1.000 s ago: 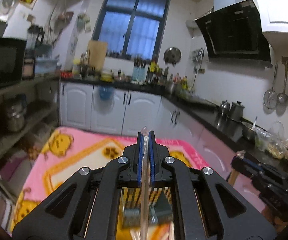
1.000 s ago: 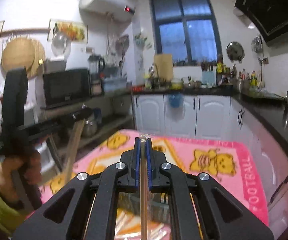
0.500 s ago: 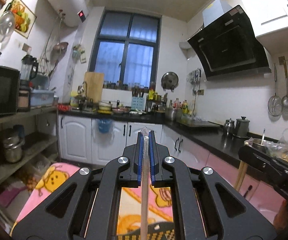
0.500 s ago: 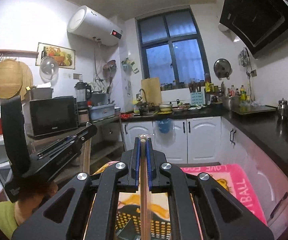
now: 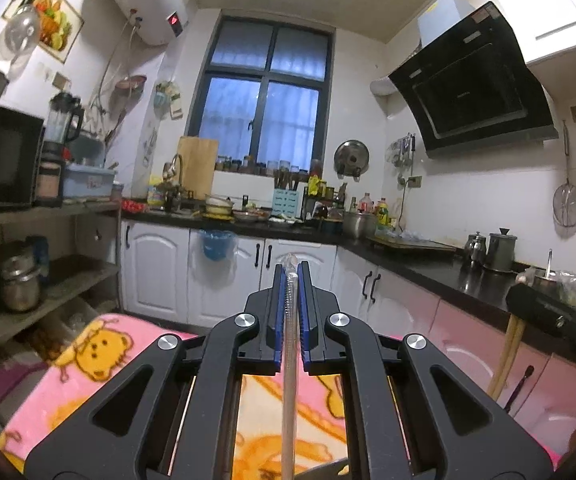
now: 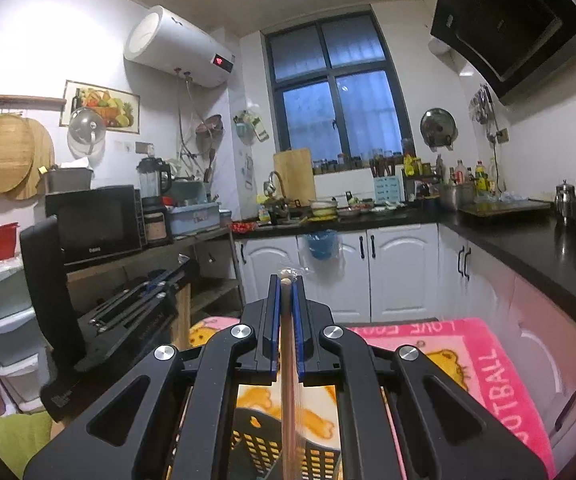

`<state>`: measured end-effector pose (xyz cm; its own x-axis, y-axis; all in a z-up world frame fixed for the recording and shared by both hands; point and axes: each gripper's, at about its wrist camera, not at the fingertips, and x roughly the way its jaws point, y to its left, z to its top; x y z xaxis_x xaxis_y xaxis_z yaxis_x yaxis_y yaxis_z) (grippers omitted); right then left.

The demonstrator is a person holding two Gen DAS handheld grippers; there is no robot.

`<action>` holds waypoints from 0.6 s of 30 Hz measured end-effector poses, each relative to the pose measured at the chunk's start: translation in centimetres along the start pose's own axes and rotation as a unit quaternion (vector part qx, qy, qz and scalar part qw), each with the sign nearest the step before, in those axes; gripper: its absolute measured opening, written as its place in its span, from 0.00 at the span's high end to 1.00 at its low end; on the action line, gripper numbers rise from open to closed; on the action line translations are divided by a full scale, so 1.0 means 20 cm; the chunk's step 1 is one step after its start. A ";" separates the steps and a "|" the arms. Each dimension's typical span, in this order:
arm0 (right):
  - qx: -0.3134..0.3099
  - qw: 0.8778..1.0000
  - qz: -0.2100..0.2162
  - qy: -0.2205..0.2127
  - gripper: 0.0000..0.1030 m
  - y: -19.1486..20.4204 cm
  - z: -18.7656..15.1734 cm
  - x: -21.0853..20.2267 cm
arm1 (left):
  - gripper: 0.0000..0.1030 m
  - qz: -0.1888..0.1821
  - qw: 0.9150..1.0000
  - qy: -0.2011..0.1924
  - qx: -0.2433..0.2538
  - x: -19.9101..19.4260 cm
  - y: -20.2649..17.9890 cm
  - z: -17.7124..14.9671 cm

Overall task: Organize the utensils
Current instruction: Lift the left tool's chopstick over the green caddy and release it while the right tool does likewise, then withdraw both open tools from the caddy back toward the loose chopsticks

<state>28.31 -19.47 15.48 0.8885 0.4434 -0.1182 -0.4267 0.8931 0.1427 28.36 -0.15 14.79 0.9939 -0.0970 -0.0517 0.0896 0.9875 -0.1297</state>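
My left gripper [image 5: 291,271] is shut on a thin pair of chopsticks in a clear wrapper [image 5: 289,364], which runs back between the blue pads and pokes out past the tips. My right gripper [image 6: 286,282] is shut on a brown wooden chopstick [image 6: 288,380] held the same way, its round end showing at the tips. A black perforated basket [image 6: 248,446] lies right under the right gripper on the pink blanket [image 6: 491,364]. Each gripper shows in the other's view: the right gripper's body [image 5: 555,322] at the right edge, the left gripper's body [image 6: 128,312] on the left.
The pink cartoon blanket [image 5: 88,364] covers the table. White cabinets [image 5: 160,276] and a black counter [image 6: 547,248] crowded with pots and bottles stand behind and to the right. Shelves with a microwave [image 6: 96,222] are at the left. A green sleeve [image 6: 12,436] is at the lower left.
Both views have swung upward: the blanket has dropped low in frame and the kitchen walls and window fill it. The basket has slid to the bottom edge. Both grips are unchanged.
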 end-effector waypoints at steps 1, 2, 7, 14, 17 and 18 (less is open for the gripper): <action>0.002 1.000 -0.001 0.004 0.94 -0.01 -0.02 0.01 | 0.97 0.000 1.000 0.002 -0.002 0.00 0.01 -0.01; 0.005 1.000 -0.002 0.008 0.94 -0.01 -0.03 0.02 | 0.97 0.000 1.000 0.003 -0.004 0.00 0.02 -0.03; 0.012 1.000 -0.011 0.016 0.93 -0.03 -0.09 0.03 | 0.96 -0.003 1.000 0.020 -0.009 -0.02 0.05 -0.06; 0.029 0.999 -0.021 0.029 0.77 -0.06 -0.15 0.00 | 0.85 -0.003 0.998 0.060 -0.031 -0.11 0.11 -0.08; 0.032 0.999 -0.022 0.034 0.71 -0.07 -0.18 -0.03 | 0.74 -0.005 0.996 0.074 -0.040 -0.18 0.14 -0.09; 0.033 0.999 -0.024 0.035 0.69 -0.07 -0.18 -0.03 | 0.72 -0.007 0.996 0.081 -0.042 -0.21 0.15 -0.10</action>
<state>27.70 -20.73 11.77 0.8926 0.4073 -0.1935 -0.3707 0.9071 0.1991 24.42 3.00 12.69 0.9689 -0.1356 -0.2069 0.0906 0.9728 -0.2131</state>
